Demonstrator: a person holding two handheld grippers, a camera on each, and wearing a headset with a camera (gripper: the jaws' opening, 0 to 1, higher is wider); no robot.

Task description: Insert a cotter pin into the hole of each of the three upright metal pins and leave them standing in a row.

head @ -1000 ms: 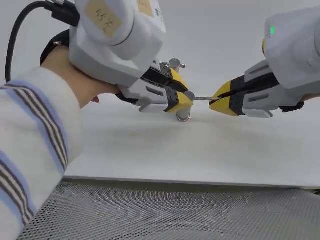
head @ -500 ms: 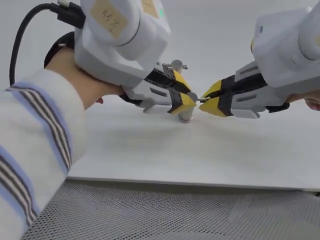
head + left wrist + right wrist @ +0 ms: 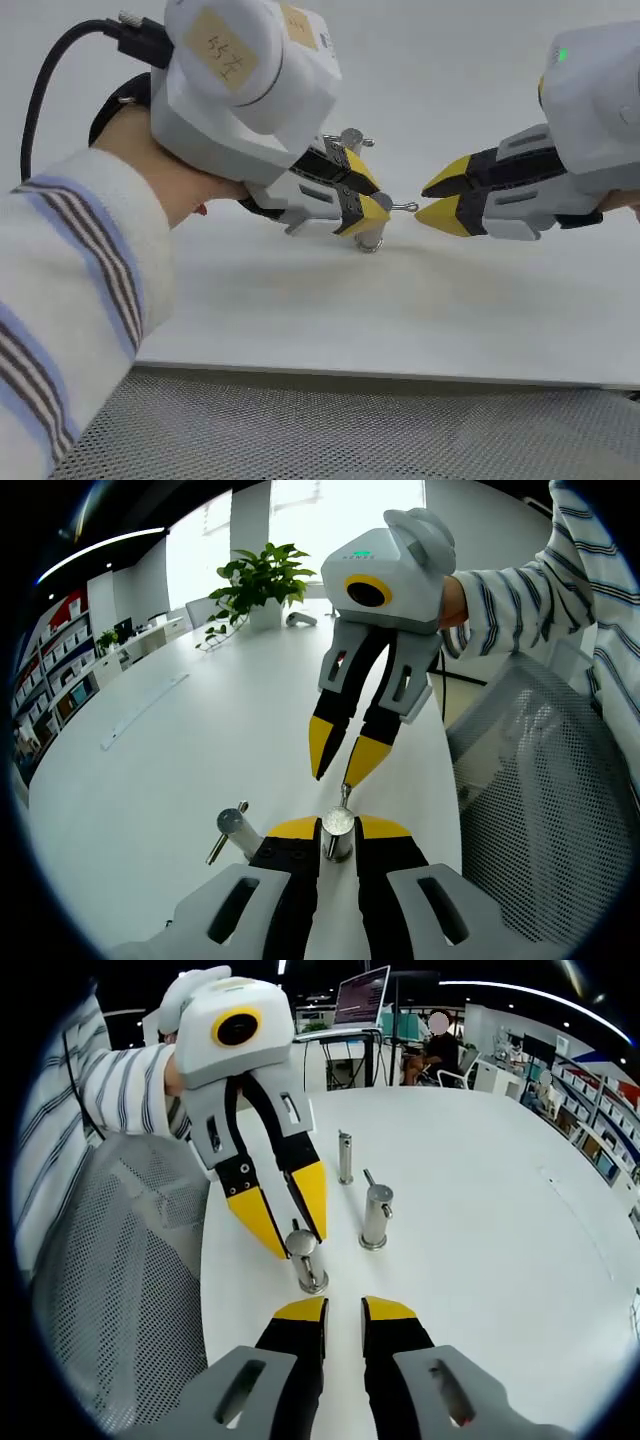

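My left gripper [image 3: 372, 195] is shut on the near upright metal pin [image 3: 370, 238], which stands on the white table. A cotter pin [image 3: 404, 207] sticks out of this pin's top toward my right gripper [image 3: 427, 200]. That gripper is open, just right of the cotter pin's loop and apart from it. In the left gripper view my jaws [image 3: 338, 828] clamp the pin [image 3: 338, 838], and the cotter pin [image 3: 345, 794] points at the right gripper [image 3: 338, 770]. The right gripper view shows its own gripper [image 3: 345, 1312] open before the held pin [image 3: 305, 1258]. Behind stand a second pin [image 3: 376, 1215] with a cotter pin and a third pin [image 3: 345, 1157].
The table's near edge [image 3: 400, 375] runs close below the work, with a mesh chair [image 3: 330, 430] under it. A potted plant [image 3: 262, 580] and a long white strip [image 3: 145, 710] lie far across the table. A person sits at a distant desk [image 3: 430, 1055].
The right gripper carried the cotter pin leftward into the held metal pin, then opened and drew back to the right. The cotter pin stays in the pin. The left gripper held still.
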